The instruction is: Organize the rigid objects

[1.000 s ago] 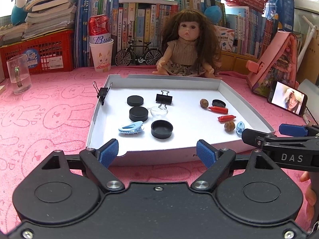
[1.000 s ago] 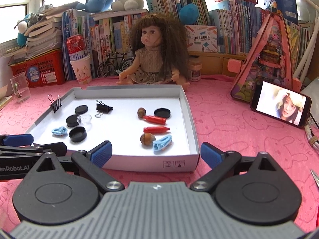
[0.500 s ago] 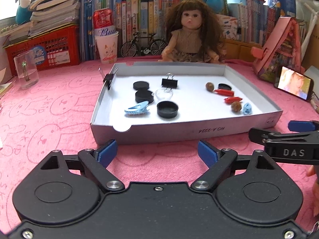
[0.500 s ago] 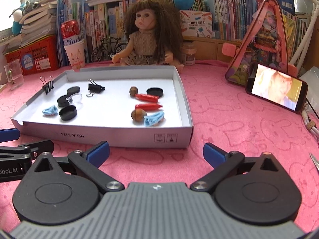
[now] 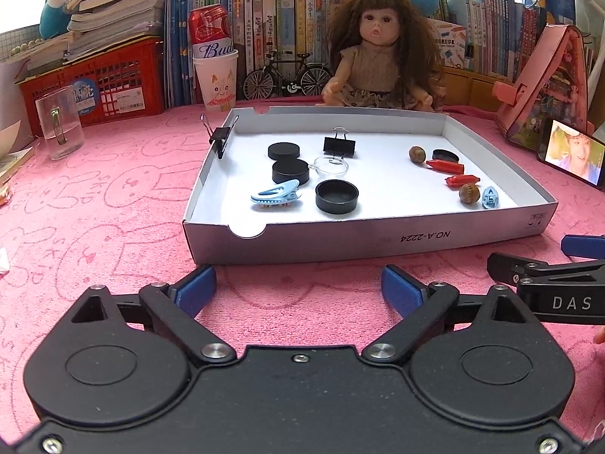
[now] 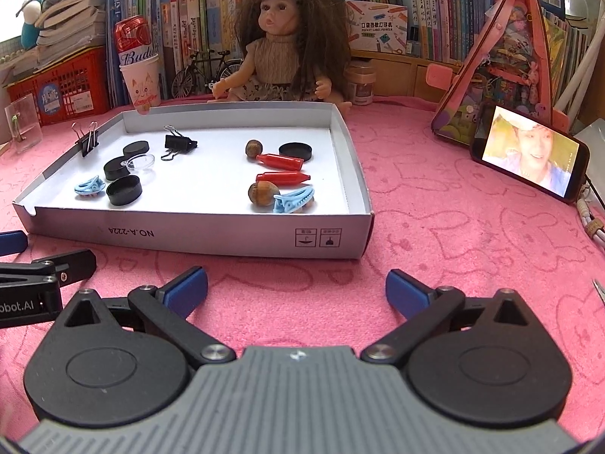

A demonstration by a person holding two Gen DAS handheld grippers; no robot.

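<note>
A shallow white cardboard tray (image 5: 378,238) (image 6: 227,230) sits on the pink cloth. In it lie black caps (image 5: 336,196), a clear lid (image 5: 332,165), a black binder clip (image 5: 339,145), blue hair clips (image 5: 276,196) (image 6: 294,199), two red pieces (image 6: 280,161), and nuts (image 6: 262,193). Another binder clip (image 5: 219,137) grips the tray's left wall. My left gripper (image 5: 298,289) is open and empty, in front of the tray. My right gripper (image 6: 297,289) is open and empty, before the tray's right front corner.
A doll (image 5: 378,60) sits behind the tray before shelves of books. A paper cup with a can (image 5: 215,75), a glass mug (image 5: 60,125) and a red basket (image 5: 98,83) stand at the left. A phone (image 6: 529,151) and a pink stand (image 6: 506,64) are at the right.
Both grippers have drawn back toward me and lowered, away from the tray. The tray now sits farther ahead. Both grippers stay open.
</note>
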